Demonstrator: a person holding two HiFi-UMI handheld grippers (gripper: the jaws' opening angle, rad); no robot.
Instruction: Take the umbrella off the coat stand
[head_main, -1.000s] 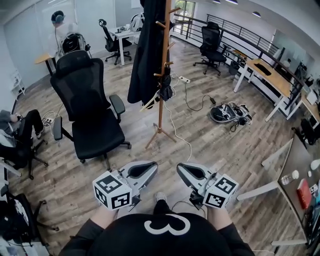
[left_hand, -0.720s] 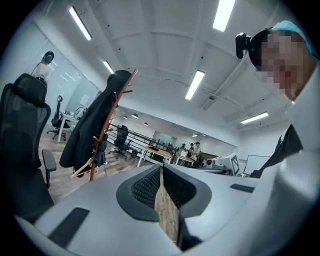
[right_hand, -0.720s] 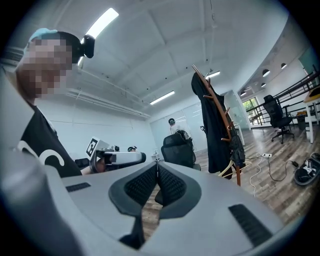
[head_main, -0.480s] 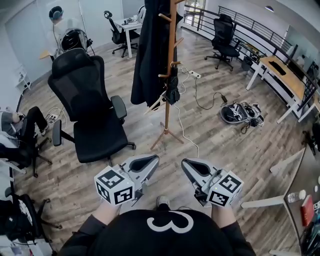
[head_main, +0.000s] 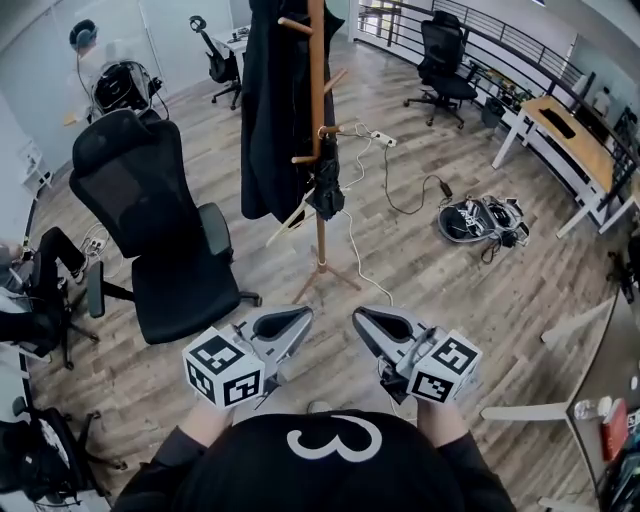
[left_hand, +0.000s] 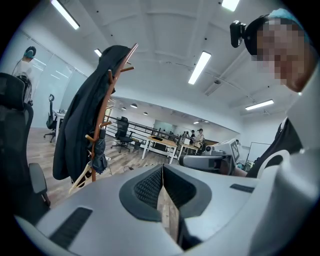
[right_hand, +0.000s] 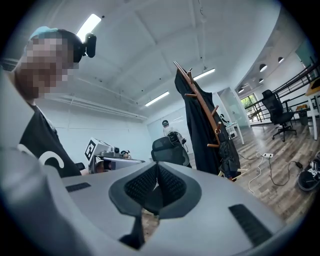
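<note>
Stepped nearer to the coat stand (head_main: 320, 240) since a second ago; still well short of the umbrella (head_main: 328, 190).

From the left: passes a black mesh-backed office chair (head_main: 150, 220) on the wood-plank floor (head_main: 450, 290); holds the left claw (head_main: 303, 316) low in front, grey jaws pressed together on nothing; faces a long black coat (head_main: 270, 110) draped over the upper pegs of the slim wooden pole; finds the umbrella just right of the coat, black, folded, soft and bunched, hung from a peg with its long axis upright beside the pole, looser folds toward the floor but clear of it; holds the right claw (head_main: 362, 318) beside the left, jaws likewise closed and empty, ribbed dark pads meeting.
</note>
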